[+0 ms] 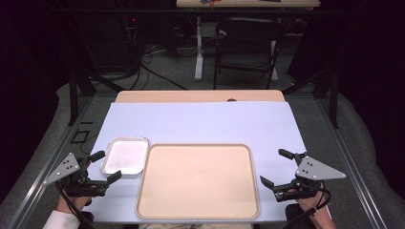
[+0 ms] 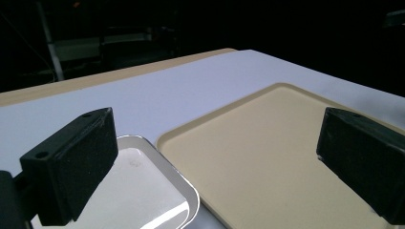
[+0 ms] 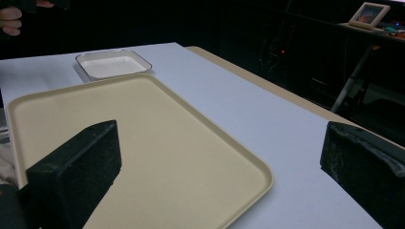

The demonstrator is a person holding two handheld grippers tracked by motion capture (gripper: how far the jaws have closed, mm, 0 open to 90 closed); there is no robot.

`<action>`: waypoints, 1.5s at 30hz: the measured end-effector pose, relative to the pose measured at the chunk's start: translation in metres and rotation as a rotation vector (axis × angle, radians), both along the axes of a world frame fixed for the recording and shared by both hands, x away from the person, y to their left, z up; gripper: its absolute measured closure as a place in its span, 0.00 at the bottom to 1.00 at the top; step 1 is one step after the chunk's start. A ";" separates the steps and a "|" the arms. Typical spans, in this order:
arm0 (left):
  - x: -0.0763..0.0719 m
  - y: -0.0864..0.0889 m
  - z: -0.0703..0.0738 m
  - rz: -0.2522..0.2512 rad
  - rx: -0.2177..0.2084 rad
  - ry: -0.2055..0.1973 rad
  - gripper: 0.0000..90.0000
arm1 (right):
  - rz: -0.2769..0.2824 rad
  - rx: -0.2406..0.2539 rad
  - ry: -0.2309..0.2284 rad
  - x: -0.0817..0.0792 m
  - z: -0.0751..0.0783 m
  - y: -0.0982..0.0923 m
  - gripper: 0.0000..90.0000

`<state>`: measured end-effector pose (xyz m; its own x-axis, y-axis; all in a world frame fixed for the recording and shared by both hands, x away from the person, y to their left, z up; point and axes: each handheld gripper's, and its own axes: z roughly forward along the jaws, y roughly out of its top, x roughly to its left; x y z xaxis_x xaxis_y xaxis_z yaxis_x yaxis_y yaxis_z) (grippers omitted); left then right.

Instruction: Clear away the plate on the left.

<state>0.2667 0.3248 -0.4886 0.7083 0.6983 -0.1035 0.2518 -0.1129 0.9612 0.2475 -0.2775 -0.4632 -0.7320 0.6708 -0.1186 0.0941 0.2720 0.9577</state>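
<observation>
Your left gripper point(image 1: 104, 167) and right gripper point(image 1: 279, 168) gape wide beside a bare beige tray point(image 1: 198, 180) — small white dish point(image 1: 125, 155) touching its left edge, holding nothing.

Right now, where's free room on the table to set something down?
Widest: the bare strip beyond the beige tray and metal dish, up to the far edge. The tray itself is empty. Tight only where dish meets tray, beside the left tongs.

One beige tray point(image 1: 198, 181) sits on the table point(image 1: 200, 121), one small white tray point(image 1: 125, 155) beside it. Two grippers, the left gripper point(image 1: 105, 166) and the right gripper point(image 1: 276, 168). One chair point(image 1: 248, 45) stands beyond.
</observation>
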 end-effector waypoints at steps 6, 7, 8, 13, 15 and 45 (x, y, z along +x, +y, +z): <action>0.000 -0.001 0.000 0.002 0.005 0.008 0.00 | 0.000 -0.002 0.000 0.000 0.000 0.001 0.00; 0.001 -0.001 0.000 0.003 0.002 0.005 0.00 | 0.000 -0.004 -0.001 0.000 0.000 0.001 0.00; 0.001 -0.001 0.000 0.003 0.001 0.005 0.00 | 0.000 -0.004 -0.001 0.000 0.000 0.001 0.00; 0.001 -0.001 0.000 0.006 0.008 0.010 0.00 | 0.000 -0.005 -0.002 0.000 0.000 0.001 0.00; 0.001 -0.001 0.000 0.014 0.011 0.013 0.00 | 0.007 -0.001 0.001 0.000 0.000 0.001 0.00; 0.031 0.008 -0.007 0.136 0.083 0.168 0.02 | 0.016 -0.014 0.022 0.001 0.000 0.002 0.00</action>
